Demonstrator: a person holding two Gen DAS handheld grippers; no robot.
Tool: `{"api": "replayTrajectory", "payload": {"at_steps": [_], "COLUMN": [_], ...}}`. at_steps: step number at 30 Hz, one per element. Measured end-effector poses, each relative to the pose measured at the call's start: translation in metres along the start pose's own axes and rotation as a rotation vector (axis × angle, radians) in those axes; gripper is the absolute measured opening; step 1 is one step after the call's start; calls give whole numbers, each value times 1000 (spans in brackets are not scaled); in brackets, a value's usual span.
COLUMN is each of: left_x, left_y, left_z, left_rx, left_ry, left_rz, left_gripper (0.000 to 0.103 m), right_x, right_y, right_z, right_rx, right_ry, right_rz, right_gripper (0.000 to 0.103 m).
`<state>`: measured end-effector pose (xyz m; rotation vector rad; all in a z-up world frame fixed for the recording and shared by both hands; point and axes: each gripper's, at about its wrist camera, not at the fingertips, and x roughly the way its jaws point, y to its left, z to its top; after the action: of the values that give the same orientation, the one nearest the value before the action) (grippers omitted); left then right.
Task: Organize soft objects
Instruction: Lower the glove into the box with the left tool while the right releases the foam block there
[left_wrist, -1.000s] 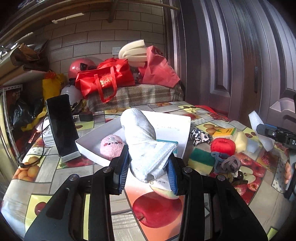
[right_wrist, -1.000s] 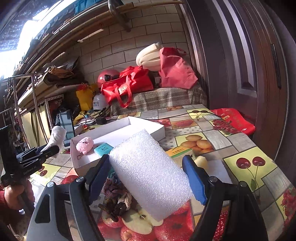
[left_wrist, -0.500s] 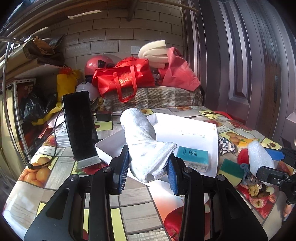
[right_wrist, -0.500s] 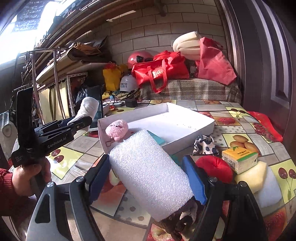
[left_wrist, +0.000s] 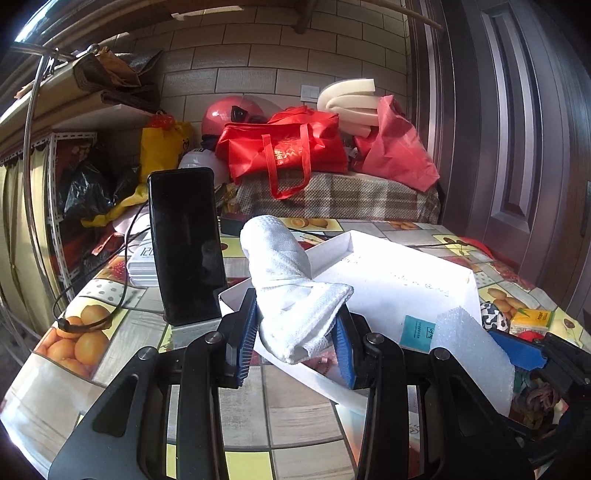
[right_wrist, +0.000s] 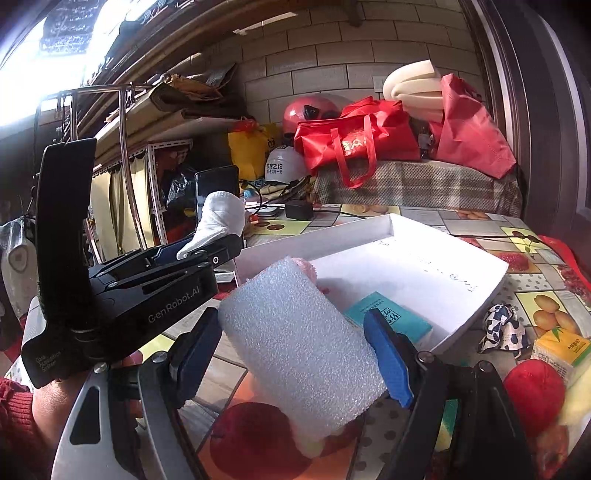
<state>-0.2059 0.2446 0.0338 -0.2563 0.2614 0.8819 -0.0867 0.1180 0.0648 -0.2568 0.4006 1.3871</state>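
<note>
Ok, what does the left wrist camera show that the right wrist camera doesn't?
Only the left wrist view shows the left gripper head-on, its jaws clamped on the white towel, and the black phone up close, standing on the table. Only the right wrist view shows the hand holding the left gripper, the red ball in full, and some of the pink plush behind the foam. Both show the white box, the teal packet, the foam block and the cow-print cloth.

L gripper (left_wrist: 295, 332) clamped on white cloth (left_wrist: 291, 280); R gripper (right_wrist: 295, 350) clamped on foam block (right_wrist: 299, 343), both near white box (right_wrist: 424, 273).
</note>
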Motion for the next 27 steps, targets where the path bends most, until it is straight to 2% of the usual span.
{"api": "replayTrajectory", "payload": {"at_steps": [3,7,15,19,24,27], "left_x": [4,7,23,43,61,63], "left_y": [10,8,-21,-39,-53,-49], "left_z": [1,1,7,12,16,17], "left_rx": [-55,-47,63,94,108,84], "left_ry": [17,15,-11,14,47,51], "left_rz": [1,2,-15,-64,-86,-58], "left_gripper": [37,37,37,37,37,40], "right_x": [10,15,26,34,43,52], "right_y": [-7,-30,-93,-125,-128,-122], "right_z": [5,9,22,26,27,31], "right_rx": [52,124,206,286,302,277], "right_ry": [-13,-33,-65,-53,-28,-9], "right_rz": [5,-10,-183,-227,-226,-230], "right_gripper": [79,79,79,80,80,83]}}
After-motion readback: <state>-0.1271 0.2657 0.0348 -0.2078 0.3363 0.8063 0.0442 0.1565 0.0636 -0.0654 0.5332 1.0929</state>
